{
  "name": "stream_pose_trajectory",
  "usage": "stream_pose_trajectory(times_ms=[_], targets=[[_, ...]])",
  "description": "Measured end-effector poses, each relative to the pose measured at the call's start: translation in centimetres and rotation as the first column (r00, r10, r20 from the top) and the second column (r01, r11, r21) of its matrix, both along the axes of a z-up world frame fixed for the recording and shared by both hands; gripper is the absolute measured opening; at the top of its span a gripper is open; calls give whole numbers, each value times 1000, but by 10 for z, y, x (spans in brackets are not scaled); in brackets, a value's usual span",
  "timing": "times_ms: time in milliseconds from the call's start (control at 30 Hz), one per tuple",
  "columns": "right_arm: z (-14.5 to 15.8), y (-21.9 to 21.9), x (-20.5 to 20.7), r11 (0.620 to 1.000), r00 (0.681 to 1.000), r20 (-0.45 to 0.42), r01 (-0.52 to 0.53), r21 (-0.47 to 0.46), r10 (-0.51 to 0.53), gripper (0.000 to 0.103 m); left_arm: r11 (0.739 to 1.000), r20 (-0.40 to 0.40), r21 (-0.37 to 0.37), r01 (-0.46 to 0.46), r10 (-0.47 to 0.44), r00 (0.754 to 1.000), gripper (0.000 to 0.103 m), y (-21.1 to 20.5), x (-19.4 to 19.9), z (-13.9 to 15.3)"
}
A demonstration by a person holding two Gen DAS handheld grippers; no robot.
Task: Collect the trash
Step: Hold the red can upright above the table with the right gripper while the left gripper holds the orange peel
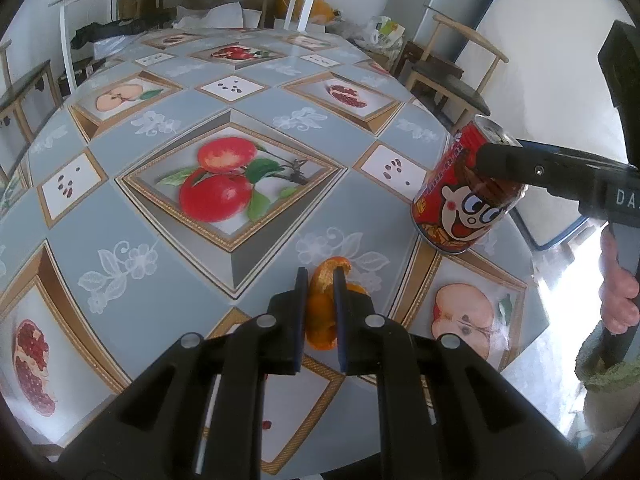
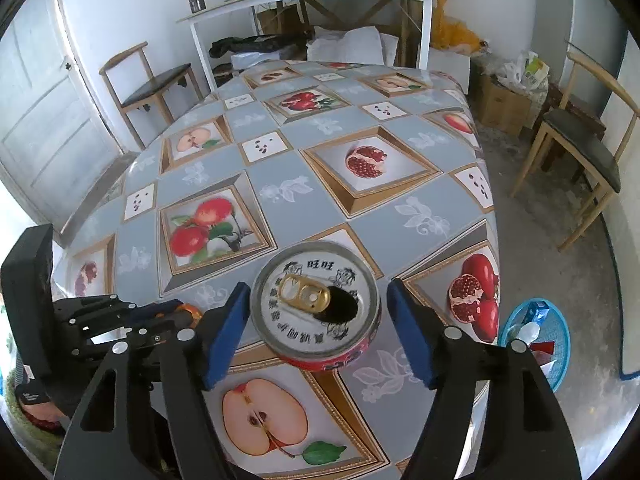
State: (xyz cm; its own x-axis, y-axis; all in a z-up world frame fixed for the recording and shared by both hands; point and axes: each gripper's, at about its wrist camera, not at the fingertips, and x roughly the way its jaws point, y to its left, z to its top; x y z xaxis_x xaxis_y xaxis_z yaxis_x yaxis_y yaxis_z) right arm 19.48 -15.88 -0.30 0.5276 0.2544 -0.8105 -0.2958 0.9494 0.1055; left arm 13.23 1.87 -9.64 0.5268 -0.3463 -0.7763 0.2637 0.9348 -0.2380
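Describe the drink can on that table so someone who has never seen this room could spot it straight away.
Find the table with the fruit-print tablecloth and follow it to the near edge, above the blue basket on the floor. There a red drink can stands upright between the open pads of the right gripper. Its cartoon face, gold pull tab and opened mouth set it apart from the orange peel nearby.

Beyond the left fingers (image 1: 298,312) the worktop (image 1: 168,240) lay bare. The red can (image 2: 316,312) filled the gap between the right fingers (image 2: 228,332), slim clearance either side.
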Motion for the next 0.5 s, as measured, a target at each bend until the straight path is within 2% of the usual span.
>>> stream_pose_trajectory(times_ms=[500], targets=[[-3, 8, -1, 996, 999, 39, 17, -88, -14, 72, 997, 23, 79, -2, 0, 1000, 11, -12, -1, 6]])
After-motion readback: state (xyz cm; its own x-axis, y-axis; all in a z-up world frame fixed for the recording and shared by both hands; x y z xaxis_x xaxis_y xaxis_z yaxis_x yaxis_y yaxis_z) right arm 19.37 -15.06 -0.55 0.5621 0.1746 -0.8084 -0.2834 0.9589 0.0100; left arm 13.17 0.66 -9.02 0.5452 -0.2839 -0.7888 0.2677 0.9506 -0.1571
